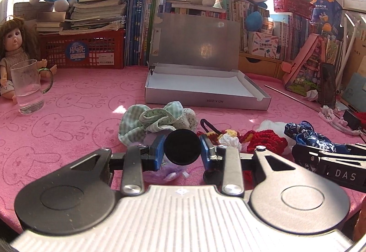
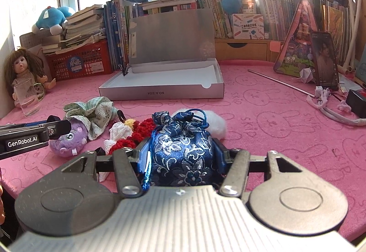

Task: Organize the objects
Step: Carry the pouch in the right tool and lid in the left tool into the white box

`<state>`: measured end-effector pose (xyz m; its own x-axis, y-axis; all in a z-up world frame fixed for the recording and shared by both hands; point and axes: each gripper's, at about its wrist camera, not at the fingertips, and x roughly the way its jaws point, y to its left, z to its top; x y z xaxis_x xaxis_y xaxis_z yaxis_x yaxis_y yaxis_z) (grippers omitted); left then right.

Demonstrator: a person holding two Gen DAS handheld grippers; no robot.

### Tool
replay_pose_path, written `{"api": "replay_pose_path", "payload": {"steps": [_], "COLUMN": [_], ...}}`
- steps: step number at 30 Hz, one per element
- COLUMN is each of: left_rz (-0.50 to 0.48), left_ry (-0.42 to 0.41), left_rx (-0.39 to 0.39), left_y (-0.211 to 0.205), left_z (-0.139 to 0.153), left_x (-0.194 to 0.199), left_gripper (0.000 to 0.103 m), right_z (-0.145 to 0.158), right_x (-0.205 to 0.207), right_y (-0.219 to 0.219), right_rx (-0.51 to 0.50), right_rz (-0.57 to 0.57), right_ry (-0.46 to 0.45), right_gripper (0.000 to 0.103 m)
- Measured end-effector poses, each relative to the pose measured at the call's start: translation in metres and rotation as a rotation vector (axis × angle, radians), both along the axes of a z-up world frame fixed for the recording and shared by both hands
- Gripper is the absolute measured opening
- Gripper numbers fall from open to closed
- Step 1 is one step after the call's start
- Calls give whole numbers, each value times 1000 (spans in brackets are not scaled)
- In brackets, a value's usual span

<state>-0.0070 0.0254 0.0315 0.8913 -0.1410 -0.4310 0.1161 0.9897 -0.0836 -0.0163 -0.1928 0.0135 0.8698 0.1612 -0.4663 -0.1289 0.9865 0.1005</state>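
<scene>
My left gripper is shut on a round black disc, held just above a purple plush toy; the gripper also shows in the right wrist view. My right gripper is shut on a blue brocade drawstring pouch. An open silver box with a white inside and raised lid stands behind the pile, also in the right wrist view. A green checked cloth scrunchie, a red crochet piece, a white tissue and a white fluffy ball lie between.
A glass mug and a doll sit at the left. Books, a red crate and plush toys line the back. A metal rod, a phone and a grey cord lie at the right.
</scene>
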Motion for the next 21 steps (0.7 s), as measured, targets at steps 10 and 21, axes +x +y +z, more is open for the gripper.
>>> {"api": "replay_pose_path", "payload": {"steps": [10, 21], "left_rz": [-29, -63], "left_ry": [13, 7], "left_rx": [-23, -47], "left_y": [-8, -15], "left_z": [9, 25], "left_x": [12, 28], "left_gripper": [38, 38], "right_z": [9, 26], "right_x": [6, 16], "right_y": [-5, -10], "right_rx": [47, 66], "right_rz": [-1, 3], "right_ry": [-1, -37], "right_gripper": [58, 59]}}
